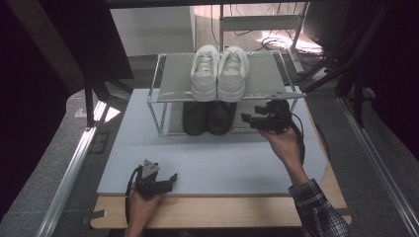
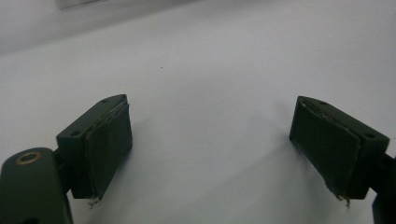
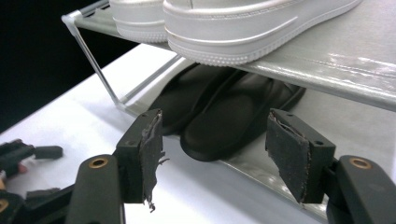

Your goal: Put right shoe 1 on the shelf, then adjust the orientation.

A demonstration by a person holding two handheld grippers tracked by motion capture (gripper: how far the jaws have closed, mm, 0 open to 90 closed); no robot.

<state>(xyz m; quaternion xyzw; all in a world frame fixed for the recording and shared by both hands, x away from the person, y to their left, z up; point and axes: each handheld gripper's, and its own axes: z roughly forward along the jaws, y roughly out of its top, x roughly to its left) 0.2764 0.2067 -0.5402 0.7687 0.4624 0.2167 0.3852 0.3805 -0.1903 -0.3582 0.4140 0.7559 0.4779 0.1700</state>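
A two-shelf metal rack (image 1: 170, 79) stands at the far side of a pale mat (image 1: 222, 163). A pair of white sneakers (image 1: 219, 71) sits on its top shelf, and their soles (image 3: 233, 23) show in the right gripper view. A pair of black shoes (image 1: 207, 117) lies on the lower shelf. My right gripper (image 1: 249, 116) hovers just right of the black shoes (image 3: 224, 116), pointing at them. This right gripper (image 3: 215, 140) is open, with nothing between its pads. My left gripper (image 1: 170, 180) rests at the mat's near left. The left gripper (image 2: 210, 140) is open and empty over bare mat.
The mat lies on a wooden table (image 1: 222, 212). Metal rails (image 1: 74, 163) run along both sides of the table. Dark curtains hang left and right, and cables lie on the floor (image 1: 276, 39) behind the rack.
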